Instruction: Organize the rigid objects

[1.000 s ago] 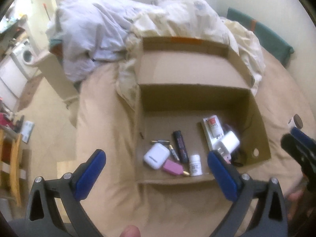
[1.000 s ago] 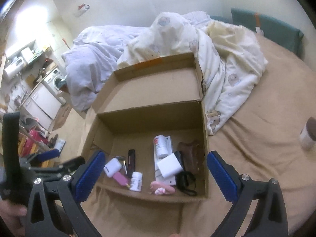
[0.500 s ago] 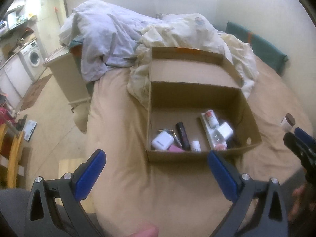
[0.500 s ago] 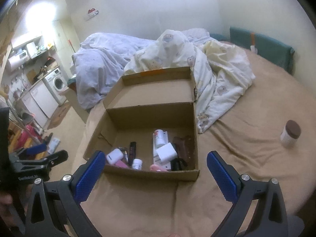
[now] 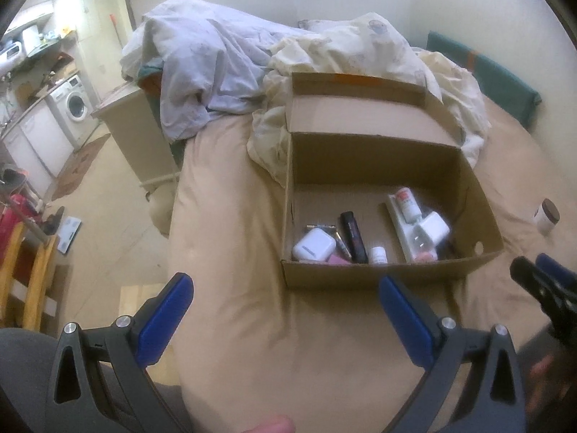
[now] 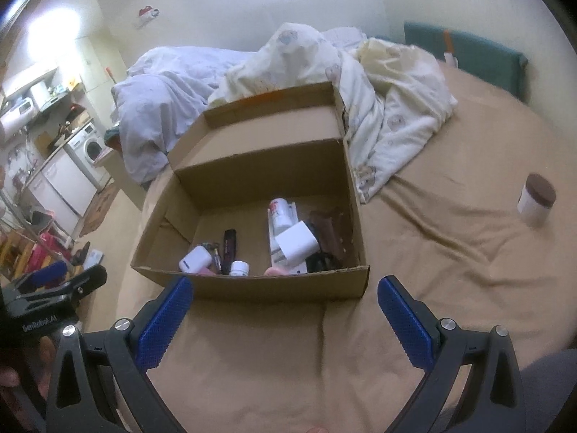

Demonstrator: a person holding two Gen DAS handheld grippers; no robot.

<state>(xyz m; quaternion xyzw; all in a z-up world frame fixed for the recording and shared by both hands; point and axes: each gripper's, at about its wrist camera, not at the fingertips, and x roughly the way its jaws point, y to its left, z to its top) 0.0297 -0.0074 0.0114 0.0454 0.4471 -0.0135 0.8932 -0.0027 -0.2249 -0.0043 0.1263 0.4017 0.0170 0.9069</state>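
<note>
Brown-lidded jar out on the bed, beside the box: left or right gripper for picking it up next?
Probably right. The jar stands on the box's right side, and the right gripper, open and empty, views it unobstructed. The left gripper, also open, would have to cross.

Pale walls enclosed a tan-sheeted bed (image 5: pixel 252 324) with heaped duvets (image 6: pixel 360 83); a washing machine (image 5: pixel 74 104) stood beyond.

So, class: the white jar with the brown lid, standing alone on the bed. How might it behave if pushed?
The jar stands upright on soft, wrinkled bedding, so it would probably tip. Being round, it may then roll.
</note>
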